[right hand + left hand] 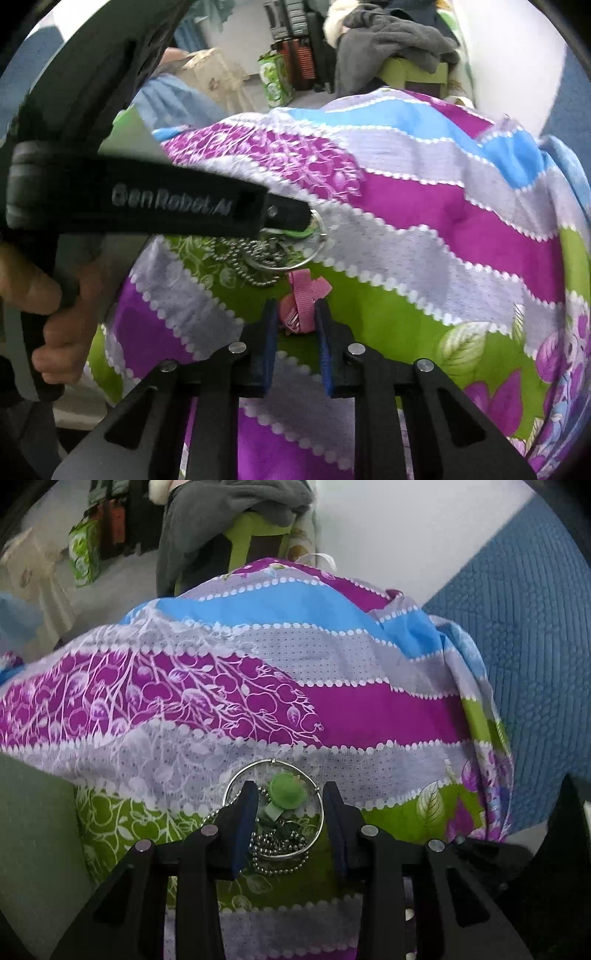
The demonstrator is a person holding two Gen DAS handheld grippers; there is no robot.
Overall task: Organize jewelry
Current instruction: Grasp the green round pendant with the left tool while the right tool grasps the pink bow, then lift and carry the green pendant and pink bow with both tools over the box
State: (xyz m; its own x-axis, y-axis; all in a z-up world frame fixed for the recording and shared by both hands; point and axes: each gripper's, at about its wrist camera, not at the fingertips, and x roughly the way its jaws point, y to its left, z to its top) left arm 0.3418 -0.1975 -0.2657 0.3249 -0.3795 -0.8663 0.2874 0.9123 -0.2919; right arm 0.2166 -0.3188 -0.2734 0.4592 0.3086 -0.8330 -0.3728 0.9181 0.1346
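Pink bow clip (301, 308) between right jaws

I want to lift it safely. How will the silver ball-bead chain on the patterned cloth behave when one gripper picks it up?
The silver ball-bead chain lies in loose loops, so it is probably floppy and would hang and swing. It lies across the thin silver metal bangle, so it may drag that along. Its small round beads look smooth and could slip between the pads.
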